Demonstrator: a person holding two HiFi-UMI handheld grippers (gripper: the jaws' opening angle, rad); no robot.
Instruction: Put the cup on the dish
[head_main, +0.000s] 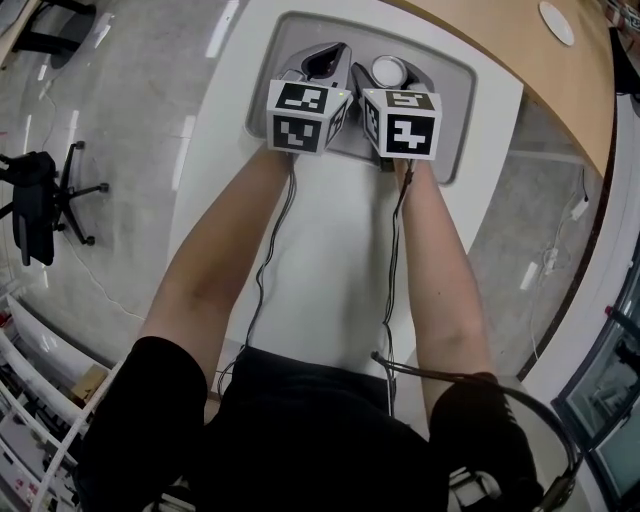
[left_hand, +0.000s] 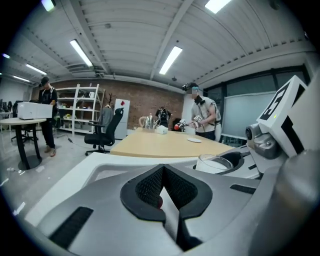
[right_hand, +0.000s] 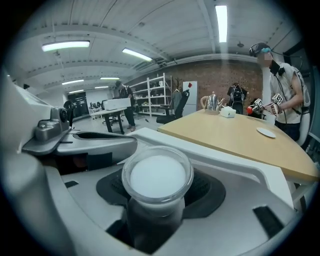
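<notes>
both bare forearms reach straight forward, nearly parallel. the left arm (head_main: 225, 260) and right arm (head_main: 440, 265) hold the grippers side by side, their marker cubes (head_main: 305, 115) almost touching. the left gripper (left_hand: 163, 172) has its pads pressed together. the right gripper (right_hand: 159, 200) clamps a cup (right_hand: 157, 175) between its fingers.

Base of cup (right_hand: 157, 176) hidden within right gripper (right_hand: 156, 212); dish (right_hand: 266, 132) distant, tiny.
</notes>
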